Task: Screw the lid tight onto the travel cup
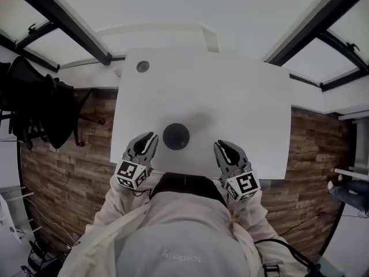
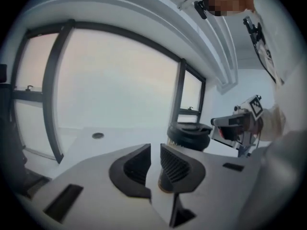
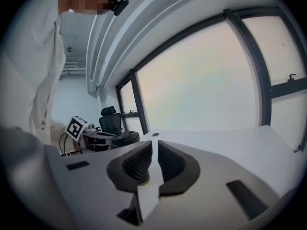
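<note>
**Lid on the cup, both my grippers off it**

The dark round travel cup point(image 1: 176, 136) stands upright on the white table point(image 1: 248, 97), close to the near edge and right in front of me. Its black lid point(image 2: 189, 130) already sits on top. From my left gripper view it looks level and seated all round, with no gap I can make out under its rim. I cannot tell from here whether the thread is run down hard. My judgement is that the lid is placed and at least started, and the final tightening is either done or is the one step left.

From above, the cup is a plain dark disc. From the side, the lid is wide and rounded, with a pale ribbed band just under it. The rest of the body is mostly hidden behind my own jaw.

My left gripper point(image 2: 154, 150) is just to the left of the cup and clear of it. Its jaws are drawn nearly together with only a thin slit between the ribbed pads, and they hold nothing. The cup stands beyond them, not in them. My right gripper point(image 3: 154, 147) is to the right of the cup, also apart from it. Its jaws are likewise almost closed and empty.

If a last twist is needed, I would have to spread both pairs again, steady the body with one and turn the lid with the other.

Farther back on the table is a small round grey grommet point(image 1: 142, 66), and otherwise the top is bare.
</note>
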The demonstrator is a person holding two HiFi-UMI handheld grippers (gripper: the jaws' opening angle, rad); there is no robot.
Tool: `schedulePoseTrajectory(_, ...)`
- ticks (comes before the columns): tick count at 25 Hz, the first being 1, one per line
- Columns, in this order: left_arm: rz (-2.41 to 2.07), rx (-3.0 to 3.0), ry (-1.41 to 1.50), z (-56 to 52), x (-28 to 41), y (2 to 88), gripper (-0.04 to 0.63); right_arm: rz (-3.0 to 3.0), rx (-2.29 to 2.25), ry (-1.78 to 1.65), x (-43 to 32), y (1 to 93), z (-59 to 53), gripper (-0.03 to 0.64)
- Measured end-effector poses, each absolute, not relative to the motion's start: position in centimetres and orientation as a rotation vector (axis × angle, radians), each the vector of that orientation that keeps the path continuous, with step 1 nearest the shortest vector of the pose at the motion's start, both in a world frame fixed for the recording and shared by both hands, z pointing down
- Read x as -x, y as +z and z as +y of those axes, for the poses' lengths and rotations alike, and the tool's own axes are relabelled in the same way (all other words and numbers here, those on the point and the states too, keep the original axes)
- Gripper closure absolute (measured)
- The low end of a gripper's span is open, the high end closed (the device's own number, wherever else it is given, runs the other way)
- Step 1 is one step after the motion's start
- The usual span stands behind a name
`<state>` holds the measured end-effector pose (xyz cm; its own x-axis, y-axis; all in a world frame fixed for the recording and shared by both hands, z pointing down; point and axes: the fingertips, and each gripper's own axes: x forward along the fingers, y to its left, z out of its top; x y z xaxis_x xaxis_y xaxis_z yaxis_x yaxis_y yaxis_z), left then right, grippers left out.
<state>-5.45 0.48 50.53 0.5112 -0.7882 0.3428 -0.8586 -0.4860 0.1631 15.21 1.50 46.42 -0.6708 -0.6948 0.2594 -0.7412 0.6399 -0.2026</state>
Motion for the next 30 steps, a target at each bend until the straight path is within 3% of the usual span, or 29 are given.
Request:
schedulePoseTrajectory(5, -1.513, -2.381, 0.304, 0.4, 5.7, 47.8, 0.571, -2.618, -1.342, 0.461, -16.8, 44.8, 0.1, 0.594)
schedulePoseTrajectory(16, -1.615, -2.321, 0.293, -1.8, 8.8, 44.4, 0.572, -2.531, -1.57, 0.452, -18.1, 41.2, -2.5, 0.594)
schedulePoseTrajectory(23, -1.756, -2.453, 0.356, -4.2, 8.4, 41.8, 0.574, -2.506, -1.622, 0.353, -17.6, 40.8, -2.6, 0.597)
schedulePoseTrajectory(30, -1.766, -2.409, 0.243, -5.1, 7.5, 41.2, 0.588, -2.497, -1.667, 0.301, -17.5, 40.1, -3.9, 0.597)
